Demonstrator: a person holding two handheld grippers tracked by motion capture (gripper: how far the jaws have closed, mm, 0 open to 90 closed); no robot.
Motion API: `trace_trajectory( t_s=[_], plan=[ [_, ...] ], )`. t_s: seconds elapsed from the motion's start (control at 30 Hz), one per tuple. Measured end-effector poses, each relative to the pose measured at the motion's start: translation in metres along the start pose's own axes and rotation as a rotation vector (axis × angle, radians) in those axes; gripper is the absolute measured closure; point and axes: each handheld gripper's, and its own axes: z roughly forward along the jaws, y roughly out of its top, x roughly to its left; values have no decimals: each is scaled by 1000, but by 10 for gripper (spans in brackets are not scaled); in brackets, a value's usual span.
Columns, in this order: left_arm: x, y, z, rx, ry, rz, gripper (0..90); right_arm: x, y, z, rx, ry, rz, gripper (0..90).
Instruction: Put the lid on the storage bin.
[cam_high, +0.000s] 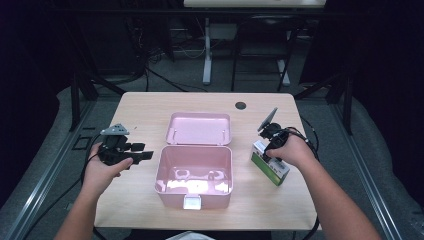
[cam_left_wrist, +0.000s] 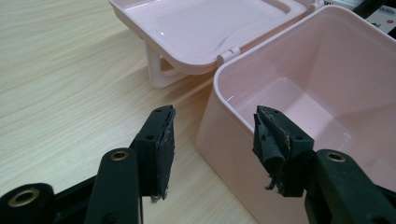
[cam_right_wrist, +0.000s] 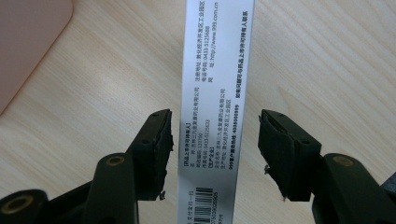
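At frame right the green-and-white medicine carton (cam_high: 270, 165) is straddled, ungripped, by the open right tongs (cam_right_wrist: 215, 154), while the left tongs (cam_left_wrist: 212, 149) are held open beside the pink storage box (cam_high: 194, 170) at frame centre.

Carton (cam_right_wrist: 217, 93), white printed side, seen between the jaws of the right gripper (cam_right_wrist: 215, 156): small black Chinese print in lines running along its length. Legible pieces: web address "http://www.999.com.cn" toward 12 o'clock; phone-style number "0433-5125688"; bold line ending "4008009999". Barcode at 6 o'clock, its digits too small to read. In the high view the carton (cam_high: 270, 166) shows green and white, print unreadable.
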Motion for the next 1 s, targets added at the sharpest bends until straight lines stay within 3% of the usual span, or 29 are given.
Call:
trace_trajectory(
  t_s=[0.47, 0.9, 1.0],
  plan=[
    [2, 0, 0, 14, -2, -1, 480, 0, 3, 7, 26, 14, 20, 525],
    [3, -1, 0, 1, -1, -8, 481, -1, 4, 17, 56, 23, 30, 567],
    [3, -1, 1, -9, 16, -9, 481, -1, 3, 17, 53, 25, 37, 583]
  ],
)
